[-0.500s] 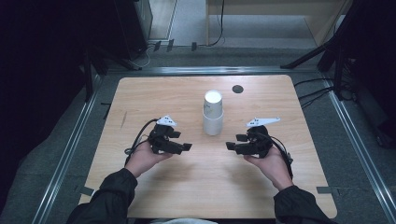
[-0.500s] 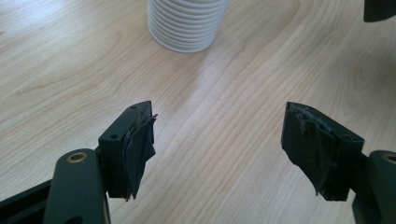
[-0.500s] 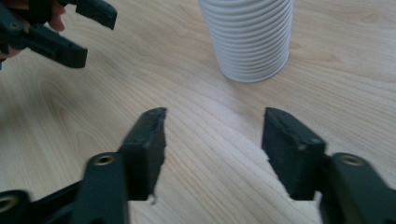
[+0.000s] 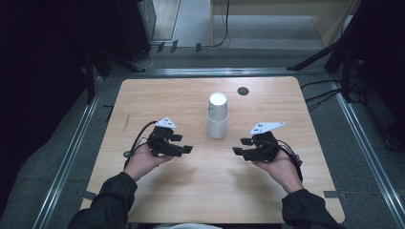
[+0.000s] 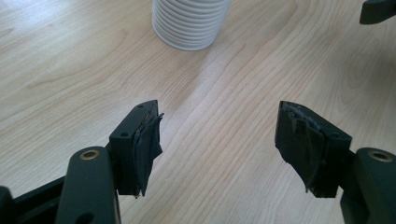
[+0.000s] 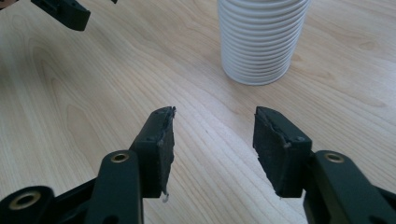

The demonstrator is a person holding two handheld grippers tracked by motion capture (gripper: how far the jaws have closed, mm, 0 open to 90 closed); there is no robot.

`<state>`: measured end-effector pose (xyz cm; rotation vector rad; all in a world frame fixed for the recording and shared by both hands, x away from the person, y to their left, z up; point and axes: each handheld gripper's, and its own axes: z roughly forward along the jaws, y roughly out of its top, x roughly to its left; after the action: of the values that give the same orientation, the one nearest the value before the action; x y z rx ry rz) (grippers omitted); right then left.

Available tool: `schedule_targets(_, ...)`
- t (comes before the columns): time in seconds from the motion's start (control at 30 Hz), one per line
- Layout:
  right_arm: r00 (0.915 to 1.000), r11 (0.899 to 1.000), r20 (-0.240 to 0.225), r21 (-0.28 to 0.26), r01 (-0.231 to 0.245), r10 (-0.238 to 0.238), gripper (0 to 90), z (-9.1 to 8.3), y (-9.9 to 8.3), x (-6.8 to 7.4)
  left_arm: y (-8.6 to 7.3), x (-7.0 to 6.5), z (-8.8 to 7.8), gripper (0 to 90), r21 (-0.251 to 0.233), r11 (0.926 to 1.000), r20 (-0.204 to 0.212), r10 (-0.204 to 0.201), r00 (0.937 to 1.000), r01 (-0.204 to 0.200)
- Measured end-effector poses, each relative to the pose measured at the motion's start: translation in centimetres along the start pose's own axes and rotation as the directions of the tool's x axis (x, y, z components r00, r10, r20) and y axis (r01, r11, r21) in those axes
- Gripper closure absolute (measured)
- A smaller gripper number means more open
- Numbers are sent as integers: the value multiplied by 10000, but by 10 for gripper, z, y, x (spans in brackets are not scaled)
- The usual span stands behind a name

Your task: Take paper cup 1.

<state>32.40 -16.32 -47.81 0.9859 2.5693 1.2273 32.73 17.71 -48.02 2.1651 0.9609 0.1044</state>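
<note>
Resting low over the wooden surface [image 4: 191, 191], the left tool [image 4: 184, 143] and the right tool [image 4: 241, 146] point inward at each other from either side of a stack of white cups [image 4: 218, 116]. The stack stands upright near the middle of the surface, a little beyond the line between the two tools and apart from both. In the left gripper view the left tool [image 5: 217, 140] has its jaws standing apart with bare wood between them, nothing gripped, and the ribbed foot of the stack [image 5: 189, 23] sits ahead, to the left of centre. In the right gripper view the right tool [image 6: 212, 140] likewise shows a clear gap between its worn pads [image 6: 166, 144], holding nothing, with the stack [image 6: 261, 39] ahead and to the right of centre, its base flat on the wood. A small dark round disc [image 4: 243, 90] lies on the far part of the surface, beyond the stack and to its right. The person's hands [image 4: 143, 160] hold each tool from below, dark sleeves coming in from the near edge.
</note>
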Motion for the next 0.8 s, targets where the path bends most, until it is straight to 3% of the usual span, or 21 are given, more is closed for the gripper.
schedule_targets(0.07, 9996, 9997, 185, 52, -229, 228, 450, -1, 2, 0, 0, -1, -2, 313, 31, 9999, -84, 146, 9999, -146)
schedule_targets(0.13, 9968, 9966, 50, 214, -792, 792, 457, -4, 5, -3, -1, 0, -4, 314, 53, 9999, -98, 158, 9998, -157)
schedule_targets(0.2, 9976, 9975, 14, 130, -695, 694, 462, -5, 6, -3, -1, 0, -5, 314, 48, 9998, -94, 177, 9998, -177)
schedule_targets(0.27, 9994, 9995, 167, -16, -300, 301, 429, -9, 10, -2, -2, 0, -7, 313, 47, 9999, -97, 162, 9998, -161)
schedule_targets(0.33, 9994, 9996, 222, 56, -260, 258, 399, -10, 12, -2, -1, 3, -9, 313, 215, 9992, 109, -328, 9994, 326)
schedule_targets(0.4, 9994, 9996, 202, 51, -284, 283, 388, -10, 13, -2, -1, 3, -9, 313, 236, 9988, 135, -430, 9990, 427)
schedule_targets(0.57, 9988, 9988, 286, 291, 389, -398, 361, -9, 25, 1, -3, 2, -9, 309, 200, 9998, -22, 31, 10000, -31)
schedule_targets(0.6, 9988, 9988, 286, 291, 389, -398, 361, -9, 25, 1, -3, 2, -9, 306, 200, 9998, -22, 31, 10000, -31)
schedule_targets(0.7, 9991, 9974, 223, 629, 344, -358, 366, -6, 35, 3, -4, -2, -7, 303, 243, 9983, -26, 521, 9986, -520)
schedule_targets(0.8, 9989, 9972, 183, 616, 427, -439, 365, -5, 40, 2, -4, -4, -7, 301, 252, 9981, 35, 564, 9984, -565)
